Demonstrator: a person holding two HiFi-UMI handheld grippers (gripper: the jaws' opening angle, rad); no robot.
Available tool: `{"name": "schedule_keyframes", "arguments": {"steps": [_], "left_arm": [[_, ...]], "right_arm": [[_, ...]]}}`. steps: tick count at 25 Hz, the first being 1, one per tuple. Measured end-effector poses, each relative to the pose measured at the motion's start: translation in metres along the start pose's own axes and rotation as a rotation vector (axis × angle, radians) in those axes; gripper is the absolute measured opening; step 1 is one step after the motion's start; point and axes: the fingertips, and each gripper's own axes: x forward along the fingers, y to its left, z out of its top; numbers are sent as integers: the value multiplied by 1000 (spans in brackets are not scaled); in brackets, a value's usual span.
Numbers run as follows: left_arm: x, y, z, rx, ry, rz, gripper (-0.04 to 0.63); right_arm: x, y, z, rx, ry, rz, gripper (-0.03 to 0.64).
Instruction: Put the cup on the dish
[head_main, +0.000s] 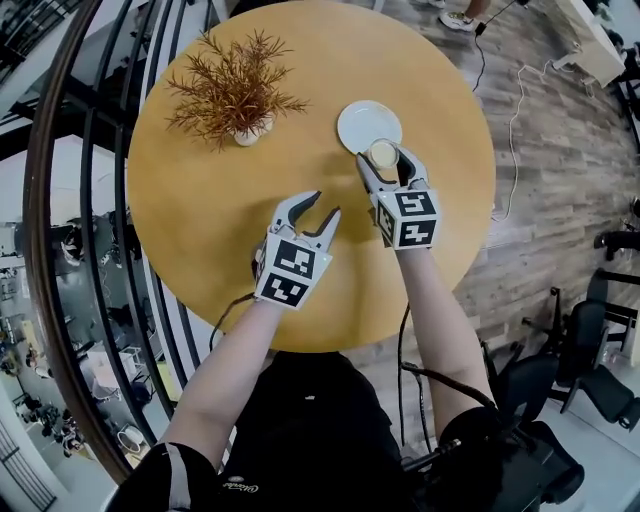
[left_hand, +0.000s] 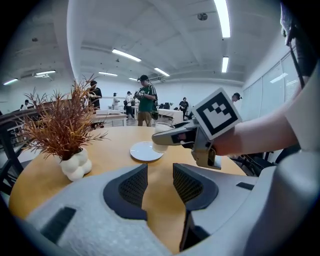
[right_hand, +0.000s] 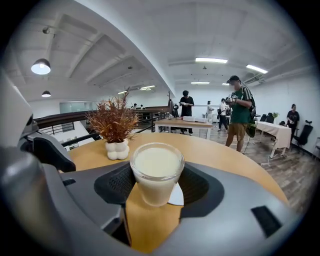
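The right tool (head_main: 388, 160) clamps the upright clear glass cup of creamy liquid (head_main: 383, 153) at the five o'clock rim of the round white dish (head_main: 362, 118). The dish's centre lies toward eleven. The left tool (head_main: 325, 206), farther off, has its jaws parted and holds nothing.

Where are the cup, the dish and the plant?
cup (right_hand: 156, 174), right gripper view, its glass front.
dish (head_main: 365, 122), head view, its bare middle.
plant (head_main: 235, 92), head view, its reddish leaves.
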Motion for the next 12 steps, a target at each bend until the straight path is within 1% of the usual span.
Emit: {"name": "schedule_keyframes", "arguments": {"steps": [3, 6, 12], "left_arm": [[9, 0, -3, -14, 6, -4, 161], [18, 2, 1, -9, -4, -3, 161], [29, 7, 14, 1, -19, 0, 161]], "right_arm": [[18, -15, -1, -14, 10, -29, 259], [34, -30, 4, -36, 13, -52, 259], [65, -47, 9, -72, 32, -63, 259]]}}
